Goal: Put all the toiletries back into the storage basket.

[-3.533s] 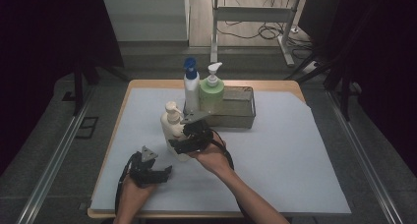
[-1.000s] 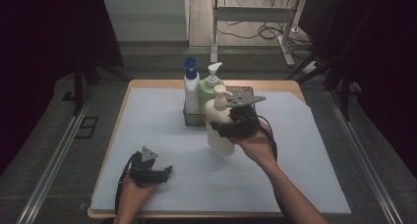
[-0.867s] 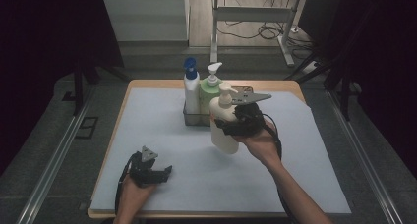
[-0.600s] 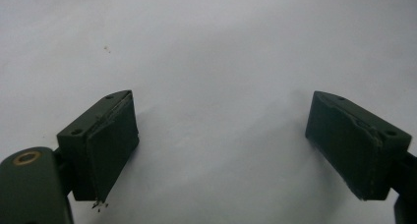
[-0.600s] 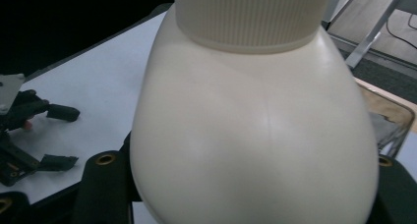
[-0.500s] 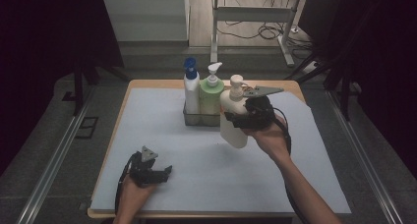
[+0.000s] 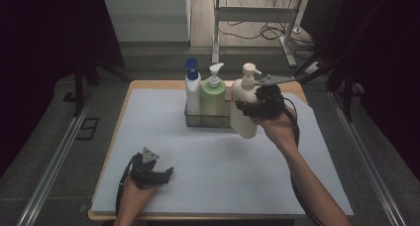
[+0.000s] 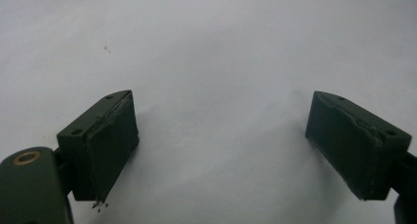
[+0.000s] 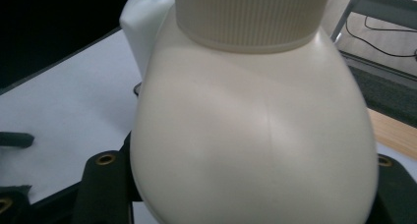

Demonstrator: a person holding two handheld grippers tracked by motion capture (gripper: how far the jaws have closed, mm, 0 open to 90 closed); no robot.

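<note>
Cream pump bottle (image 7: 244, 104) is standing upright, nozzle pointing right, right gripper (image 7: 250, 107) clamping it. Metal basket (image 7: 190, 120) is holding blue-capped bottle (image 7: 192, 89) and green bottle (image 7: 213, 94). Left gripper (image 7: 166, 172) is resting agape.

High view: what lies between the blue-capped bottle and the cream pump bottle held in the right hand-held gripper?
The green pump bottle stands between the blue-capped bottle and the cream pump bottle, in the metal basket, as the high view shows.
</note>
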